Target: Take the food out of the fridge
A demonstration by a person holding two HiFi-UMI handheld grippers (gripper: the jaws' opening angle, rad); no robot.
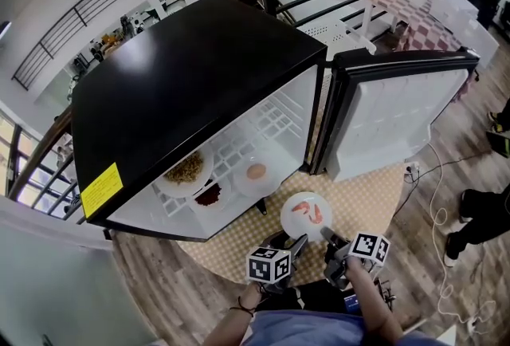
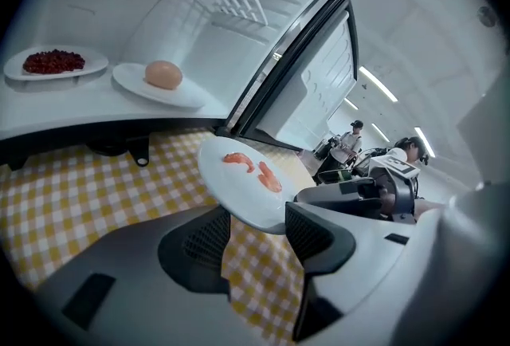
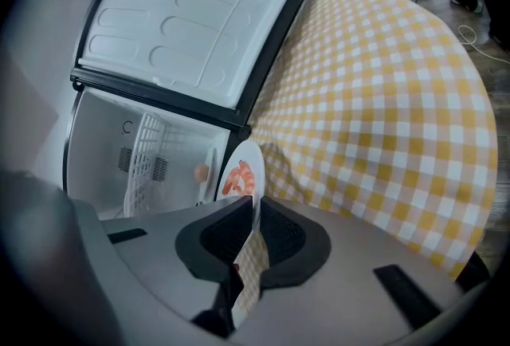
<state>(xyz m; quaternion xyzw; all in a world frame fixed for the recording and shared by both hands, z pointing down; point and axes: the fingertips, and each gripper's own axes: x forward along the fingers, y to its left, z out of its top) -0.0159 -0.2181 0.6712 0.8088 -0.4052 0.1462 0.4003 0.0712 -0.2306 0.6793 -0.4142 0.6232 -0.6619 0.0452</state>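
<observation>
Fingers (image 3: 211, 241) of right gripper (image 3: 255, 206): nearly together, pinched on near rim of white plate (image 3: 252, 159) (plate seen edge-on between the pads). Pads seemingly pressed on both faces, though contact on right-hand pad hard to confirm in the dark gap. Shrimp (image 3: 238, 177) on plate's upper face, just beyond these fingertips.

Fingers (image 2: 199, 245) of left gripper (image 2: 256, 223): wide apart, nothing clamped. Plate rim just above and between the tips, no pad contact visible. Yellow checked cloth (image 2: 80, 193) visible through the gap below. Right gripper to right of these fingers, on plate's other side.

Plate outside fridge (image 1: 183, 73), tilted, over the cloth, between both sets of fingers and the fridge opening. Door (image 1: 398, 113) swung open, beyond and right of left fingers.

Inside fridge, ahead and left of left fingers: egg (image 2: 163, 74) on own plate, nearest the opening; red food (image 2: 54, 61) on second plate, further left. From head view, noodles (image 1: 185, 167) on third plate beside red food, well apart from both grippers.
</observation>
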